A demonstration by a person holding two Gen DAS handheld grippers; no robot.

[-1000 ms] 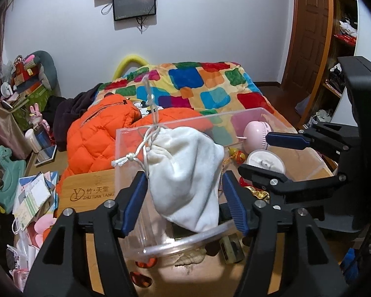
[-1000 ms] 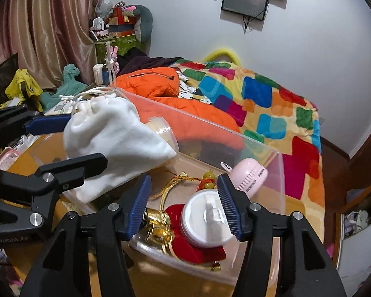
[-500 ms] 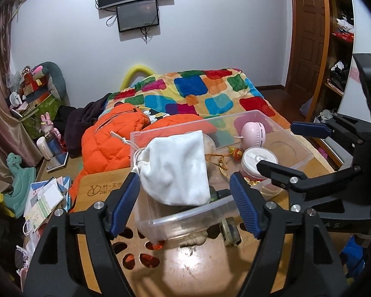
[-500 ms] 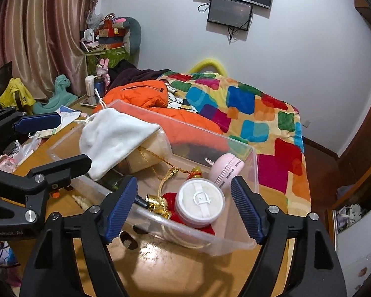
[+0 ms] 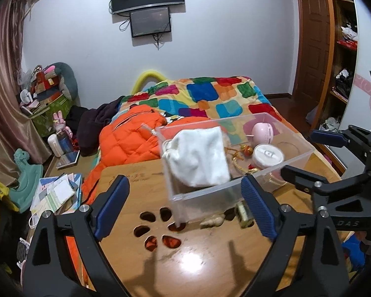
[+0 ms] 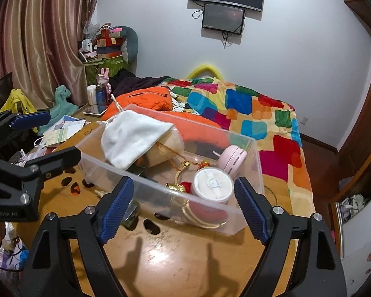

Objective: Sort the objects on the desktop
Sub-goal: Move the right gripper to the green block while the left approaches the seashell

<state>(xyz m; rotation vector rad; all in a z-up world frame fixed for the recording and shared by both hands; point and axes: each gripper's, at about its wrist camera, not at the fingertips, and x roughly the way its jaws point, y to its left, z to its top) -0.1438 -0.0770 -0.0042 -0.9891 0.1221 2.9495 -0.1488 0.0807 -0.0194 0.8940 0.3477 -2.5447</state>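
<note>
A clear plastic box (image 5: pixel 202 198) (image 6: pixel 256 163) stands on the wooden table (image 5: pixel 185 259) (image 6: pixel 185 259). Inside lie a white drawstring pouch (image 5: pixel 197 158) (image 6: pixel 131 138), a round white jar (image 5: pixel 268 156) (image 6: pixel 212 185), a pink mini fan (image 5: pixel 262 133) (image 6: pixel 231 159) and a gold chain with a red charm (image 5: pixel 244 151) (image 6: pixel 185 165). My left gripper (image 5: pixel 184 183) (image 6: pixel 54 136) hovers short of the box's left end, jaws opening, gripping nothing. My right gripper (image 6: pixel 183 185) (image 5: pixel 309 156) hangs before the box's long side, jaws opening too, empty.
A cream shell-like piece (image 5: pixel 211 221) and a small greenish block (image 5: pixel 243 214) lie on the table by the box, near paw-shaped cut-outs (image 5: pixel 158 230). Behind is a bed with a colourful quilt (image 5: pixel 210 96) and an orange jacket (image 5: pixel 126 136). Papers (image 5: pixel 54 193) pile up at left.
Both grippers have widened and drawn back from the box. The pouch left the left jaws and the white jar left the right jaws; both now rest in the box.
</note>
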